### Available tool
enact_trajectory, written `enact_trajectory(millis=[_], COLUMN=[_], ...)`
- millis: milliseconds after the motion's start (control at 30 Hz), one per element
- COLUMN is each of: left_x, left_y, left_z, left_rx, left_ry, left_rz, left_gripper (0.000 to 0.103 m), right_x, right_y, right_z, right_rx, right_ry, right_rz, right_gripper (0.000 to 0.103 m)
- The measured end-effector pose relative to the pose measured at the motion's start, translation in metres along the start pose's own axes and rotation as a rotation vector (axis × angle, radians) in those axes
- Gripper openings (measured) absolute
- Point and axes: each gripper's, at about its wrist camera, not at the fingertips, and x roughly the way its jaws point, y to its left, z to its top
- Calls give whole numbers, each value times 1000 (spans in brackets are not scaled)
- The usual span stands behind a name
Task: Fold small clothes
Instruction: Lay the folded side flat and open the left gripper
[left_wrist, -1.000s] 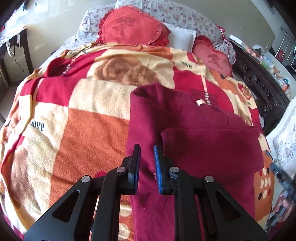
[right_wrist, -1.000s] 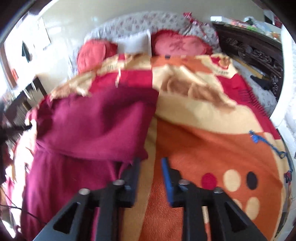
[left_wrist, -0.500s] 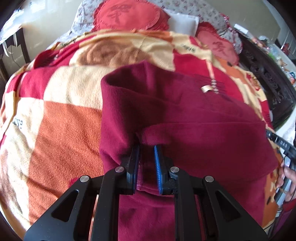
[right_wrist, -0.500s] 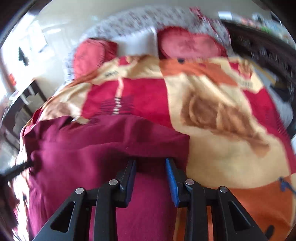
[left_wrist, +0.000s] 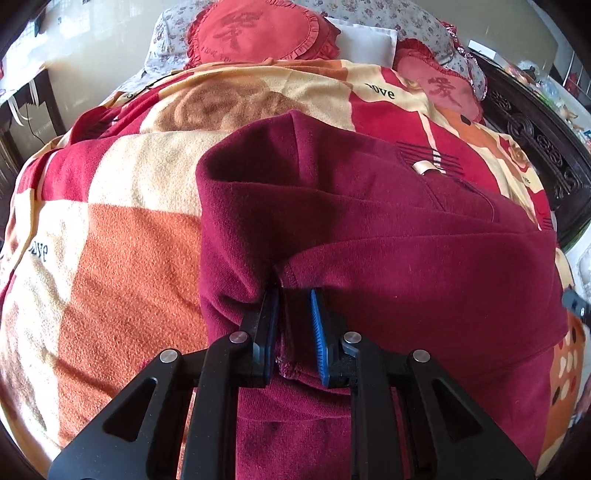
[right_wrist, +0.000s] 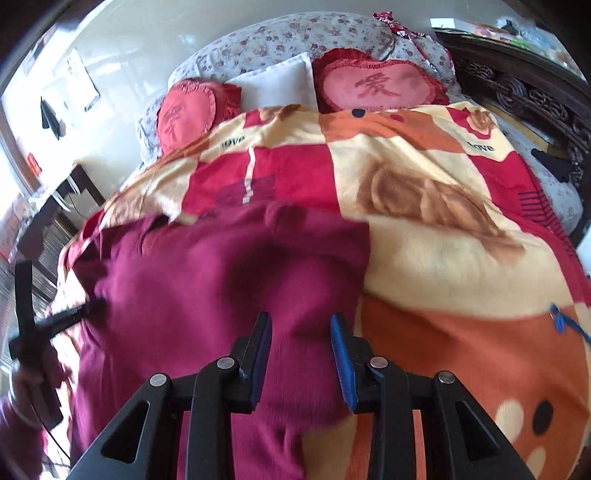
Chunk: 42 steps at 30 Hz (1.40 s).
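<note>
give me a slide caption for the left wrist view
Left gripper pinching a maroon garment's folded hem on a patterned blanket.

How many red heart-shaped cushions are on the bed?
2: one heart cushion at the head of the bed's left side, the other heart cushion right of the white pillow. More could lie hidden.

Right wrist view. The right gripper (right_wrist: 301, 332), black with blue-padded fingers, hovers with jaws apart over a dark-red fleece garment (right_wrist: 221, 288) spread on a plush patchwork blanket (right_wrist: 443, 258) of red, cream and orange. At far left the left gripper (right_wrist: 55, 321) meets the garment's edge; its jaws are blurred. Two red heart-shaped cushions (right_wrist: 380, 86) flank a white pillow (right_wrist: 280, 83).
</note>
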Motion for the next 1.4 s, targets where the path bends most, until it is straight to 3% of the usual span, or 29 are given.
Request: enact_trajectory(millis=[100, 167, 300, 433, 567, 633, 700, 733, 1033, 1267, 1400], left_x=[0, -1, -5, -12, -20, -22, -25, -26, -15, -5, -1], left_y=[-3, -5, -7, -7, -7, -6, -3, -1, 2, 3, 4], left_z=[-1, -2, -5, -9, -16, -18, -20, -21, -18, -18, -18], left_rx=[5, 10, 18, 30, 40, 29, 4, -8, -23, -22, -25], left_ry=[-8, -11, -2, 5, 11, 19, 12, 0, 8, 10, 5], left_rz=[14, 27, 39, 38, 21, 12, -5, -14, 24, 47, 54], left_gripper=[17, 17, 17, 17, 17, 25, 58, 63, 65, 68, 73], right_x=[10, 24, 14, -14, -28, -27, -21, -16, 15, 54, 65], right_y=[-2, -7, -19, -10, 2, 9, 16, 20, 35, 3, 7], right_z=[-19, -28, -29, -27, -22, -18, -13, -10, 22, 52, 58], right_rx=[-31, -40, 30, -13, -19, -23, -31, -33, -3, 158, 102], right_ry=[37, 73, 54, 1, -33, -43, -37, -36, -80, -37, -48], right_rz=[-57, -103, -63, -92, -50, -24, -25, -22, 3, 67, 24], right_gripper=[31, 38, 39, 39, 39, 39, 39, 39, 39, 39, 39])
